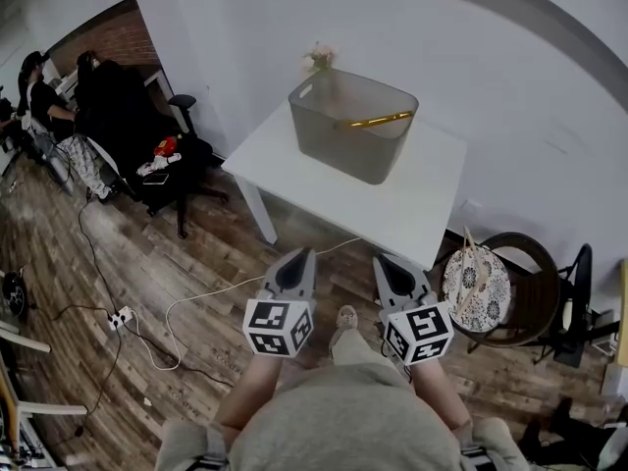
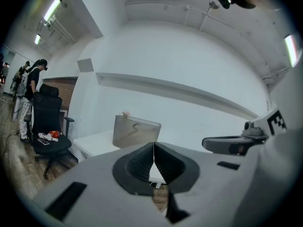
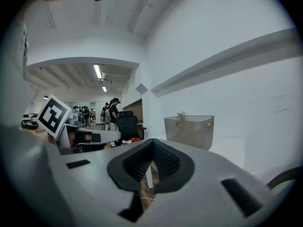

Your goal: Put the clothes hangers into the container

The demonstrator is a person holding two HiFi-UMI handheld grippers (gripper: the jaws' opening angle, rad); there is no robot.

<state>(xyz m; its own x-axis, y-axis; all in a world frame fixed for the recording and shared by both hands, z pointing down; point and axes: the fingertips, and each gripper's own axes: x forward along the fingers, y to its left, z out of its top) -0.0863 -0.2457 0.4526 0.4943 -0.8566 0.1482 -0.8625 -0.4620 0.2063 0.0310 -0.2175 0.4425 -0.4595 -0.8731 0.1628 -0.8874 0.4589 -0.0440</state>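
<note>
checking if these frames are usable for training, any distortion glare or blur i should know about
Head view: strong fisheye, straight edges bow, but the container on the white table is sharp and evenly lit. Left gripper view: round black vignette, the ceiling tube light glares, the left gripper near the lens looks soft. Right gripper view: same vignette, the wall ledge bends.

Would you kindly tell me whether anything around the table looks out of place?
Little stands out. A hanger sits high in the container, slanted near its rim rather than settled at the bottom. A white cable trails loose over the floor before the table.
</note>
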